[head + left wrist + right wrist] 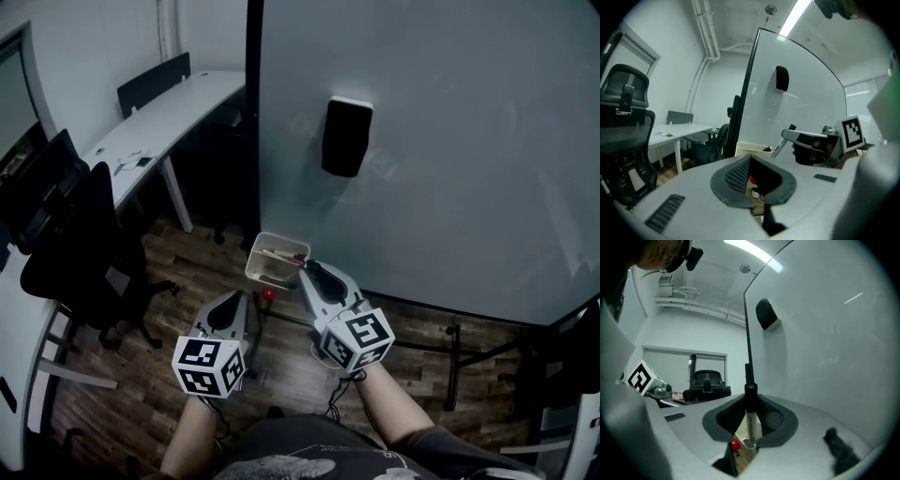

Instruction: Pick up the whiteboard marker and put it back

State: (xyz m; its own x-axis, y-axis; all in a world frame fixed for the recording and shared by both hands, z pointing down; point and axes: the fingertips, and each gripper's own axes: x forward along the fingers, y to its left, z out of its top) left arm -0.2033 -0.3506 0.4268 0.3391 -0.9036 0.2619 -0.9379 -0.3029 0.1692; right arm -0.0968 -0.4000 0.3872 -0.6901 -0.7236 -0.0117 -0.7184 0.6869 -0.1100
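Note:
My right gripper (310, 270) is shut on the whiteboard marker (750, 423), a white barrel with a black cap that stands upright between the pads. It hovers at the near rim of the white box (255, 259) fixed low on the whiteboard (450, 141). The left gripper view shows the same marker (780, 146) slanting out of the right gripper (791, 136) above the box (749, 149). Another pen lies inside the box. My left gripper (230, 307) hangs lower left of the box, open, with nothing between its pads (737, 172).
A black eraser (346, 137) sticks to the board above the box. A small red object (268, 293) sits below the box. Black office chairs (70, 234) and a white desk (159, 117) stand at the left on the wooden floor.

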